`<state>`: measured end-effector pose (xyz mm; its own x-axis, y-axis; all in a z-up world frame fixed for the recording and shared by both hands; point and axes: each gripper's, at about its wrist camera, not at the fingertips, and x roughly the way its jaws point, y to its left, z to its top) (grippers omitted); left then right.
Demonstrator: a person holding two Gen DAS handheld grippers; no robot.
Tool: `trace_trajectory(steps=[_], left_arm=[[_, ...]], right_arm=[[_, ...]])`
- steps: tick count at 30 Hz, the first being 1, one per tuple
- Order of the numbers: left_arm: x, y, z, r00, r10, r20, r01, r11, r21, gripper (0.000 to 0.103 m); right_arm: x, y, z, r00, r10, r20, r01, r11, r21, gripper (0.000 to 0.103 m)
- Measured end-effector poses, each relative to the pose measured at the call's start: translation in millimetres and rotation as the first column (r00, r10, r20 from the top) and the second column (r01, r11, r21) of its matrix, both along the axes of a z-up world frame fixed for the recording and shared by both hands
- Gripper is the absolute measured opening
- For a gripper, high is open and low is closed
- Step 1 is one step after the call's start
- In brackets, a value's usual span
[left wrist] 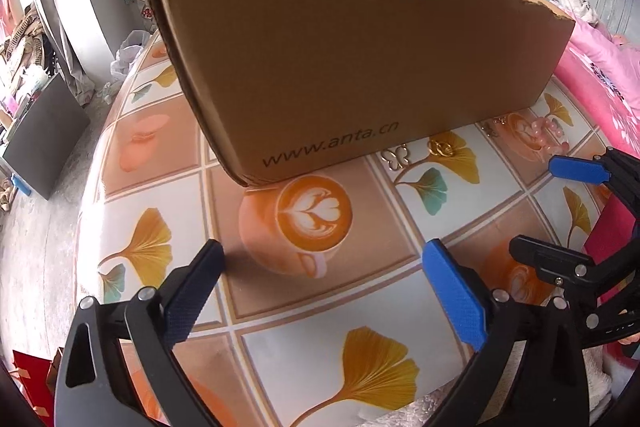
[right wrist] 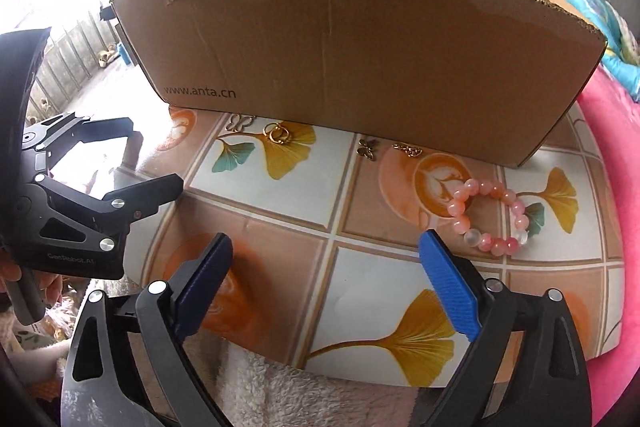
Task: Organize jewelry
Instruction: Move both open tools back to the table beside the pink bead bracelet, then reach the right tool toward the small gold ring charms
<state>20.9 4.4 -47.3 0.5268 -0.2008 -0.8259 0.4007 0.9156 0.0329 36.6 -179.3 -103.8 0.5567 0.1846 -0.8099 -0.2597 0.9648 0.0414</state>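
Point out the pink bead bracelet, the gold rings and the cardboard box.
pink bead bracelet (right wrist: pixel 516 205): right wrist view, on a bead of its far side.
gold rings (right wrist: pixel 277 133): right wrist view, on the rings.
cardboard box (right wrist: pixel 360 43): right wrist view, its front wall.

The right tongs stand wide apart with nothing between them, over the tiled worktop. A pink bead bracelet lies just beyond their blue finger. Farther ahead, gold rings and butterfly charms lie before a cardboard box.
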Motion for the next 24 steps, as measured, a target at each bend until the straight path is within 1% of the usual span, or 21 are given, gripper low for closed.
trace_trajectory(steps=[2, 4, 6, 10, 14, 18, 21, 24], left_arm=[[0, -2, 0, 1.000, 0.002, -0.002, -0.002, 1.000, 0.002, 0.098], [2, -2, 0, 1.000, 0.001, -0.009, -0.001, 1.000, 0.005, 0.098], [2, -3, 0, 1.000, -0.003, -0.014, 0.003, 1.000, 0.011, 0.098], [5, -3, 0, 0.999, -0.010, -0.031, 0.010, 1.000, 0.017, 0.099], [6, -4, 0, 0.999, -0.012, -0.035, 0.013, 1.000, 0.019, 0.099], [8, -2, -1, 0.999, -0.023, -0.034, 0.024, 1.000, 0.013, 0.099], [9, -1, -2, 0.999, -0.023, -0.033, 0.023, 1.000, 0.009, 0.099], [9, 0, -3, 0.999, -0.021, -0.027, 0.021, 1.000, 0.005, 0.099]], right_arm=[[-2, 2, -2, 1.000, -0.010, -0.001, 0.010, 1.000, -0.009, 0.095], [-4, -7, -9, 1.000, -0.019, 0.002, 0.019, 1.000, -0.003, 0.095], [-4, -11, -9, 1.000, -0.013, 0.006, 0.013, 1.000, -0.014, 0.095], [2, -16, -13, 1.000, -0.002, -0.016, 0.002, 1.000, -0.018, 0.095], [7, -24, -11, 1.000, 0.008, -0.027, -0.008, 1.000, -0.023, 0.095], [8, -24, -7, 1.000, 0.026, -0.014, -0.026, 1.000, -0.018, 0.095], [10, -27, -9, 0.999, 0.036, -0.012, -0.035, 0.999, 0.016, 0.095], [9, -43, -5, 0.999, 0.020, -0.028, -0.017, 0.995, 0.098, 0.095]])
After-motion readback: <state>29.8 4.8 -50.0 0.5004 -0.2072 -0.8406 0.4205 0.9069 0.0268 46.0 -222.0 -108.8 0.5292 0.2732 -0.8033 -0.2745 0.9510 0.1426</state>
